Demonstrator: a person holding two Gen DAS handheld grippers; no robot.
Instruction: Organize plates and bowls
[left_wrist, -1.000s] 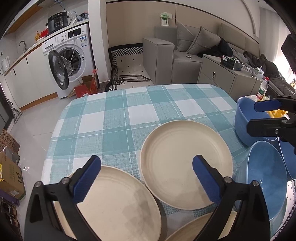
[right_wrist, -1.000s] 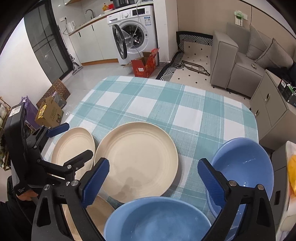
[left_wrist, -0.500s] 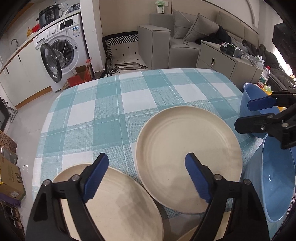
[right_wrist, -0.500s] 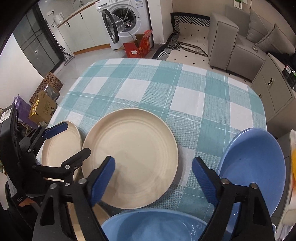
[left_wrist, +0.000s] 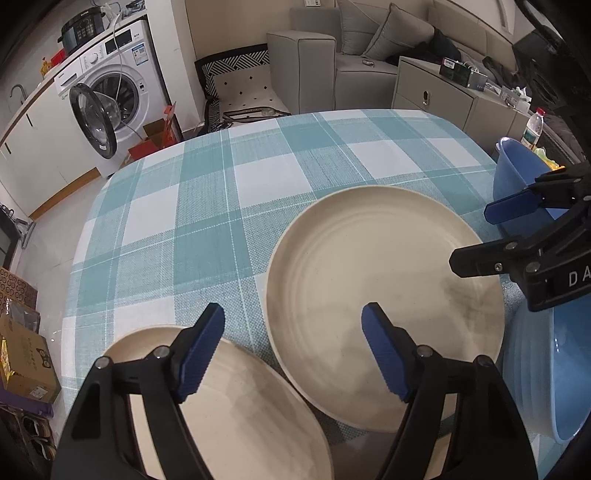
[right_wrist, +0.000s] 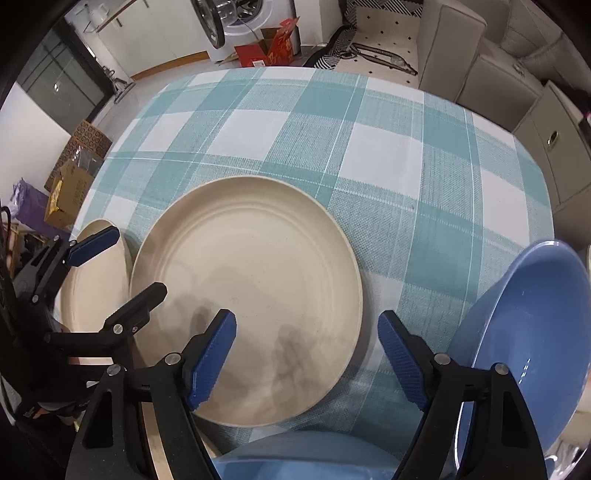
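A large cream plate (left_wrist: 384, 291) lies mid-table; it also shows in the right wrist view (right_wrist: 251, 291). A second cream plate (left_wrist: 236, 410) lies at the near left and shows in the right wrist view (right_wrist: 92, 291). A blue bowl (left_wrist: 554, 373) sits at the right, another blue bowl (left_wrist: 517, 173) farther back. In the right wrist view a blue bowl (right_wrist: 532, 343) is at the right and another blue bowl (right_wrist: 306, 461) below. My left gripper (left_wrist: 293, 354) is open, over the gap between the two plates. My right gripper (right_wrist: 306, 360) is open, above the large plate's near edge.
The table (left_wrist: 207, 206) has a teal and white checked cloth and rounded edges. Beyond it are a washing machine (left_wrist: 110, 96), a grey sofa (left_wrist: 332, 55) and a cabinet (left_wrist: 436, 92). Cardboard boxes (left_wrist: 22, 350) stand on the floor at the left.
Both grippers have moved forward and down toward the large cream plate, which now looks bigger in both views. Both jaw pairs have narrowed somewhat but stay open.
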